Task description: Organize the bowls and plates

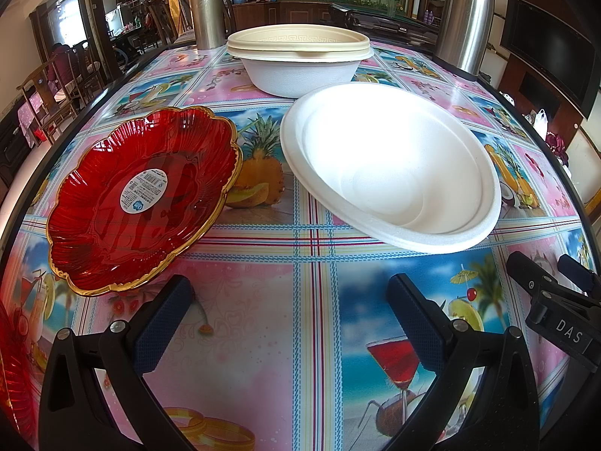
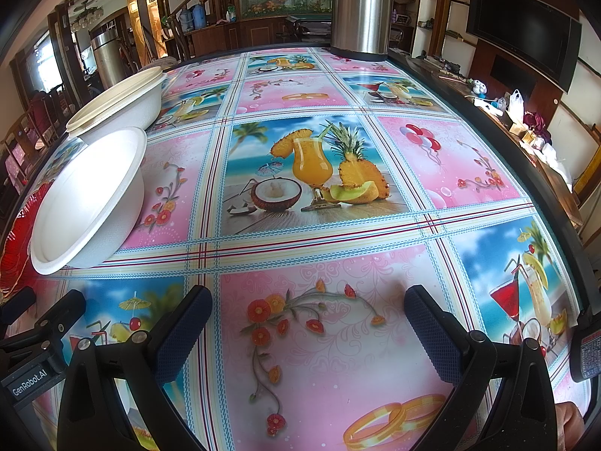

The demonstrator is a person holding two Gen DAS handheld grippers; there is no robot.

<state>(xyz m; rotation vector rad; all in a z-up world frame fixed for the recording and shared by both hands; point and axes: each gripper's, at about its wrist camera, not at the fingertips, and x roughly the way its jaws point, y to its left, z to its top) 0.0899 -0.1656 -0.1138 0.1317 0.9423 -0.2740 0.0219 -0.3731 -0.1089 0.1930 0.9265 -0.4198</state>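
A red glass plate (image 1: 139, 199) with a gold scalloped rim and a round sticker lies ahead left of my left gripper (image 1: 289, 323), which is open and empty above the tablecloth. A white foam bowl (image 1: 390, 165) sits tilted ahead right of it. Behind stands a white foam bowl (image 1: 300, 75) with a cream bowl (image 1: 298, 43) nested in it. My right gripper (image 2: 308, 334) is open and empty over the table. In the right wrist view the tilted bowl (image 2: 90, 195) and the stacked bowls (image 2: 120, 107) are at far left, with the red plate's edge (image 2: 15, 248).
A colourful fruit-print tablecloth (image 1: 300, 240) covers the table. A steel canister (image 1: 206, 9) stands at the back left and a steel thermos (image 1: 465, 18) at the back right. Another red glass edge (image 1: 11, 383) shows at lower left. The right gripper (image 1: 556, 312) shows at right.
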